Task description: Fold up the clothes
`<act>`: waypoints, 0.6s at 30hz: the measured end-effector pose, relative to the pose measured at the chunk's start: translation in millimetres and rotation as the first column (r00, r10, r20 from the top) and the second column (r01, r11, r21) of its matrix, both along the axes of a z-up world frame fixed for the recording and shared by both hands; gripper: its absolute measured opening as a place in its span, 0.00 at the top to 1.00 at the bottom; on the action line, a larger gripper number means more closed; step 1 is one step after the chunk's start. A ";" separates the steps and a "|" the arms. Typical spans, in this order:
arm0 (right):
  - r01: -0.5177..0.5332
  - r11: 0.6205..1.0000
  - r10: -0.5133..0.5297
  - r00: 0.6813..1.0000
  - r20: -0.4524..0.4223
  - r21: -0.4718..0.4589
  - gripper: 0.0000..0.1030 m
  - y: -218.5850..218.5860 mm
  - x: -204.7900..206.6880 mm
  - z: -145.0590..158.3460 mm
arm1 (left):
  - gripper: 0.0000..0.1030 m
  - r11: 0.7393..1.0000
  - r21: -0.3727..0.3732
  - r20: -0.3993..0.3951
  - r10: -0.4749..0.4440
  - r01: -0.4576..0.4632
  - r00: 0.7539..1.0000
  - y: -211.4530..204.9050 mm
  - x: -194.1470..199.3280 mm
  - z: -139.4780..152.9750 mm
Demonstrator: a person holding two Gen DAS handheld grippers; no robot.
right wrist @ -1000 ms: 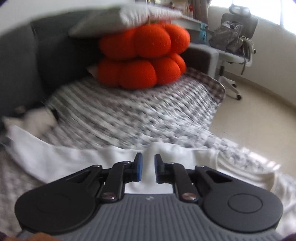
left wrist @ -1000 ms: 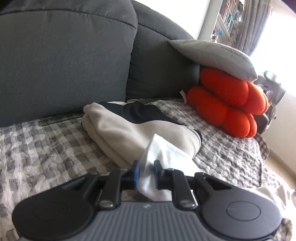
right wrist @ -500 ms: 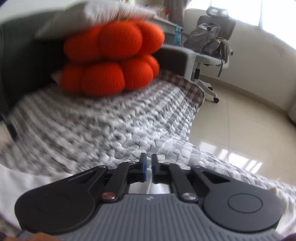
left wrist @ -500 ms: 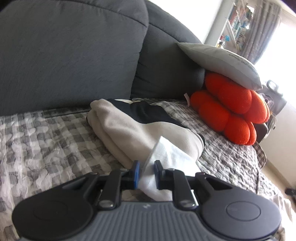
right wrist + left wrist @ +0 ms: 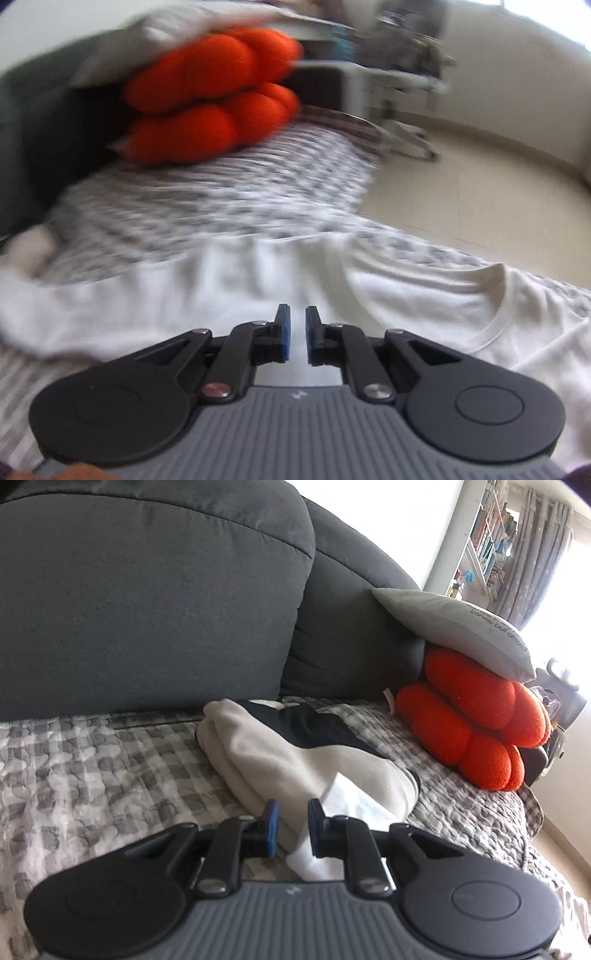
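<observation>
White tee [image 5: 424, 295] lies flat on the checked sofa cover [image 5: 221, 192], long axis left–right, collar right; left gripper [image 5: 291, 825] pinches its white corner just before a folded cream-black garment [image 5: 295, 753]; right gripper [image 5: 297, 334], opening, hovers over tee, gripping nothing; orange cushion [image 5: 214, 99] behind.

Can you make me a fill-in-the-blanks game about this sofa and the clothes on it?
1. The lumpy cushion at the sofa's far end is coloured ____.
2. A ____ pillow lies on top of that cushion.
3. The left gripper has ____ cloth between its fingers.
4. The T-shirt spread before the right gripper is ____.

Missing words: orange; grey; white; white
</observation>
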State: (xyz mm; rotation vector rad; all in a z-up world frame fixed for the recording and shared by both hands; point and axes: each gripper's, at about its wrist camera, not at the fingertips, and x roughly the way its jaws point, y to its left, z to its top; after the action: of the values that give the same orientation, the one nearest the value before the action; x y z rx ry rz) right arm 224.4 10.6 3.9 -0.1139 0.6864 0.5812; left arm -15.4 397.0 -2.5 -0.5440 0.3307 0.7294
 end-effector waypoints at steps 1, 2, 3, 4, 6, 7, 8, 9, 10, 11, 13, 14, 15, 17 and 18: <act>-0.053 0.999 0.053 0.999 0.006 0.000 0.85 1.6 -15.0 1.3 | 0.85 1.000 -0.003 -0.005 0.003 -0.003 1.000 -1.8 1.0 -1.0; -0.106 0.994 0.106 0.994 0.008 -0.014 0.86 6.3 -30.4 1.0 | 0.85 1.000 -0.006 -0.011 0.005 -0.005 1.000 -3.6 1.9 -1.9; -0.147 0.989 0.147 0.989 0.010 -0.029 0.86 10.7 -45.6 0.3 | 0.85 1.000 -0.011 -0.016 0.005 -0.005 1.000 -5.4 2.8 -2.9; -0.170 0.984 0.171 0.985 0.016 -0.047 0.86 14.6 -60.2 -1.1 | 0.85 1.000 -0.017 -0.020 0.008 -0.008 1.000 -6.7 3.0 -3.7; -0.211 0.977 0.212 0.977 0.023 -0.029 0.86 15.8 -85.4 -3.4 | 0.85 0.999 -0.025 -0.019 0.019 -0.020 1.000 -9.0 0.8 -4.2; -0.229 0.973 0.229 0.973 0.017 -0.001 0.86 15.7 -93.5 -4.5 | 0.85 0.999 -0.025 -0.012 0.029 -0.030 0.999 -10.3 -1.7 -3.9; -0.244 0.969 0.244 0.970 0.005 0.029 0.86 16.8 -98.4 -5.6 | 0.85 0.999 -0.021 -0.006 0.039 -0.039 0.999 -11.4 -4.0 -3.5; -0.259 0.964 0.260 0.966 -0.007 0.060 0.86 17.9 -103.3 -6.8 | 0.85 0.999 -0.019 -0.005 0.048 -0.048 0.999 -12.8 -5.4 -3.7; -0.272 0.959 0.275 0.961 -0.027 0.083 0.86 21.4 -107.1 -10.5 | 0.85 0.998 -0.016 -0.004 0.058 -0.058 0.998 -14.3 -6.8 -3.9; -0.278 0.957 0.281 0.959 -0.034 0.080 0.80 28.1 -111.6 -15.9 | 0.85 0.998 -0.014 -0.003 0.067 -0.067 0.998 -15.7 -8.3 -4.0; -0.273 0.962 0.273 0.962 0.017 0.025 0.80 41.3 -126.2 -22.0 | 0.85 0.996 -0.033 -0.006 0.083 -0.083 0.997 -16.4 -11.5 -6.3; -0.277 0.961 0.276 0.960 0.037 0.012 0.81 45.0 -132.2 -22.2 | 0.85 0.995 -0.053 -0.007 0.090 -0.090 0.996 -15.8 -13.4 -8.2; -0.290 0.957 0.289 0.956 0.048 0.020 0.81 44.7 -136.2 -18.4 | 0.85 0.992 -0.078 0.001 0.096 -0.096 0.995 -14.3 -16.8 -9.7; -0.293 0.949 0.290 0.956 0.046 0.113 0.88 33.1 -138.9 -10.5 | 0.85 0.985 -0.148 0.035 0.094 -0.088 0.995 -8.4 -25.7 -10.3; -0.263 0.955 0.258 0.965 0.051 0.140 0.88 25.3 -138.4 -7.6 | 0.84 0.979 -0.188 0.057 0.086 -0.074 0.995 -4.7 -30.2 -10.1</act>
State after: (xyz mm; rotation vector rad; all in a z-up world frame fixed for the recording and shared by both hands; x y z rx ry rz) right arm 86.0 35.9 -3.7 -0.0774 0.5993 0.8796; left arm -45.6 392.3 -12.6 -0.7600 0.3194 0.7612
